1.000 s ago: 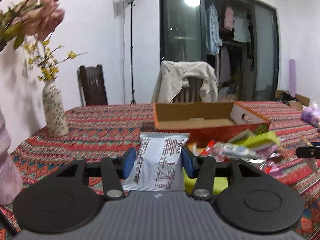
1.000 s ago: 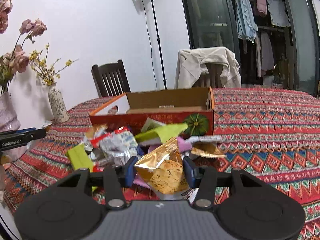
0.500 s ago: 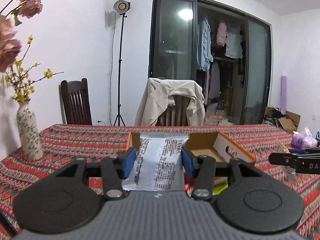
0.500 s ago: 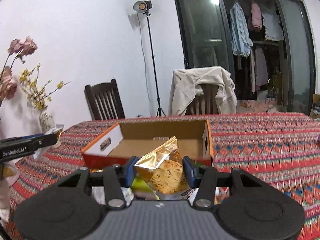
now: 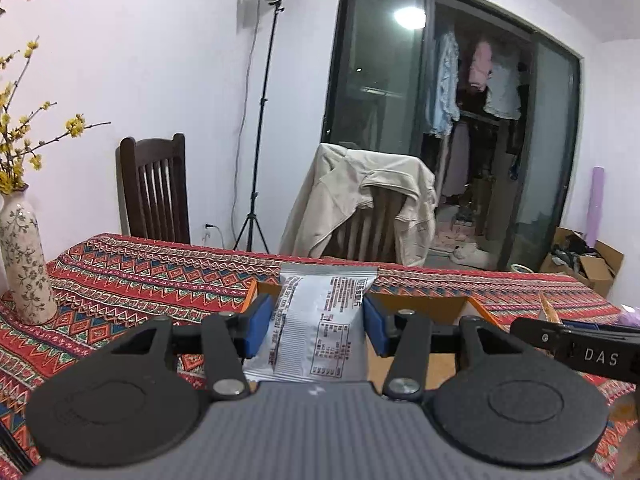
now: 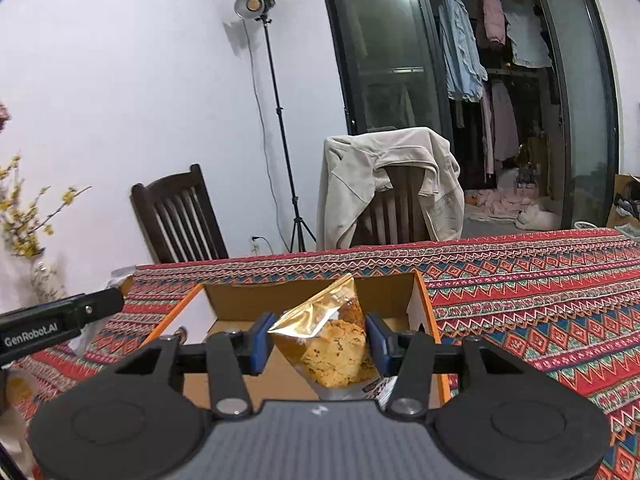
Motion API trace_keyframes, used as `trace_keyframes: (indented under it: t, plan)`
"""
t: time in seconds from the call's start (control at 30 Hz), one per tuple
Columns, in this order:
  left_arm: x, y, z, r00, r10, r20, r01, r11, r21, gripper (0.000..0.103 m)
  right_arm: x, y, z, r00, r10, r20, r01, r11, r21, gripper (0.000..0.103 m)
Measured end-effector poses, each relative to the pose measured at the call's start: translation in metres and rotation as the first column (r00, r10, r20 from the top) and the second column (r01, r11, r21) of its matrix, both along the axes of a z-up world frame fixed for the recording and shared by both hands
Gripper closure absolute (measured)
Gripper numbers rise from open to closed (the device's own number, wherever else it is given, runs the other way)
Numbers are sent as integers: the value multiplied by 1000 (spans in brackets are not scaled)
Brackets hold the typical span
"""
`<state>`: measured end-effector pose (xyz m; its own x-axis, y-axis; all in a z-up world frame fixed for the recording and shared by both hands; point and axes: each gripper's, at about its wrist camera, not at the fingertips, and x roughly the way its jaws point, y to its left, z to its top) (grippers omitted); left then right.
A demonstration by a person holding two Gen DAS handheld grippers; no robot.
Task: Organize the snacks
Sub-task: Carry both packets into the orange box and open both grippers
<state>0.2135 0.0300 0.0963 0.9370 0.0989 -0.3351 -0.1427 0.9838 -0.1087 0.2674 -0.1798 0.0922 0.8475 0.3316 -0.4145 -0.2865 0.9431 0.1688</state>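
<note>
My left gripper [image 5: 316, 326] is shut on a silver-white snack packet [image 5: 320, 328] printed with small text, held upright between the blue pads. Behind it shows the open orange cardboard box [image 5: 452, 304]. In the right wrist view my right gripper [image 6: 318, 338] is shut on a gold snack bag [image 6: 332, 340] showing a cookie picture, hanging over the open box [image 6: 248, 300]. The box floor that shows is bare. The right gripper's side [image 5: 580, 350] juts in at the left view's right edge; the left gripper's side [image 6: 56, 322] shows at the right view's left edge.
A red patterned tablecloth [image 6: 540, 280] covers the table. A patterned vase [image 5: 24, 264] with yellow flowers stands at the left. Behind the table are a dark wooden chair [image 5: 156, 192], a chair draped with a beige jacket [image 6: 388, 184] and a light stand [image 6: 276, 120].
Both grippers have moved forward and up, carrying their packets from above the snack pile to over the open box. The pile has dropped out of view. Both grips are unchanged.
</note>
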Motion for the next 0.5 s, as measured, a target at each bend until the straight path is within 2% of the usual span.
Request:
trace_keyframes:
  t: [0.23,0.4,0.5]
  plan:
    - [49,6,-19,996,78,-34,-78,997,19,53,51,16,-19,999,-40,-32,40,999,-9,55]
    - [53,11,-41,996,76,-44,-75,997,26,53,55,14,-42,999,-42,-6,42,999,-9,55]
    - [56,10,-46,996,71,-57,-69,997,33,53,58,13,-51,1000,-22,-22,22,1000,4,55]
